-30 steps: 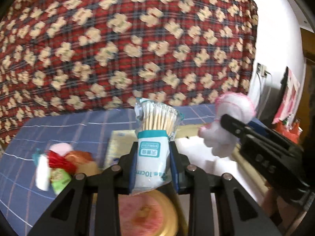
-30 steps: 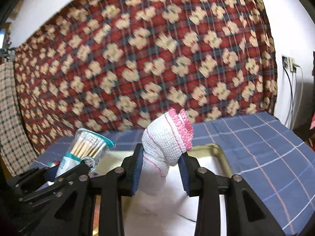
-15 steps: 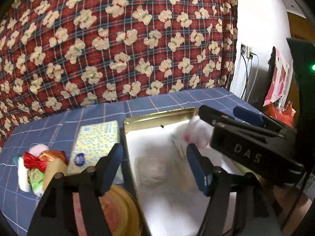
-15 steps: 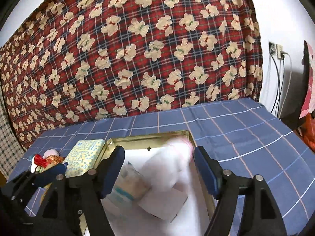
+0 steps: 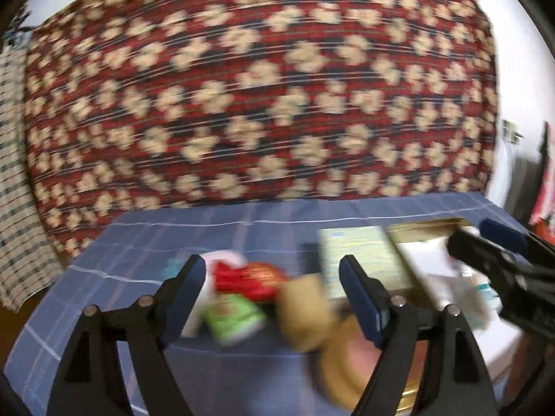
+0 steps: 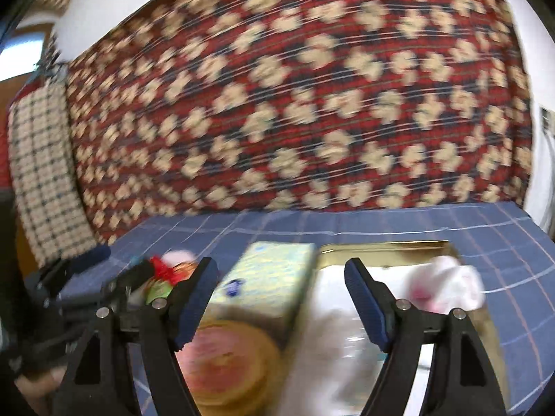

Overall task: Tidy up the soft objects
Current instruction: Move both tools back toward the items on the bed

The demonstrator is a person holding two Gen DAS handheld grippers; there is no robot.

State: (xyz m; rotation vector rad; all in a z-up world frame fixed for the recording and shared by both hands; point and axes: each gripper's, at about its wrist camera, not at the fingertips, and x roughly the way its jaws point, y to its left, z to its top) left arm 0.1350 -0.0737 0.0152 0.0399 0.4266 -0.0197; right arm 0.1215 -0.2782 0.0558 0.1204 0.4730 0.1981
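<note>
So both frames are motion-blurred: left gripper [image 5: 272, 274] and right gripper [image 6: 281, 275] have jaws that have just been opening, now spread wide with nothing between the blue pads. The white gauzy roll with pink trim [image 6: 447, 287] lies released at the far right of the shallow gold metal tray [image 6: 381, 244]. Left of the tray sit the boxy yellow tissue pack [image 6: 270, 277], a round gold-rimmed tin [image 6: 229, 364] and crinkly red and green packets [image 5: 242, 291] on the blue checked cloth [image 5: 208, 225].

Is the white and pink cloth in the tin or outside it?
In. The cloth lies inside the gold rim of the tin, near its right wall, free of both grippers.
</note>
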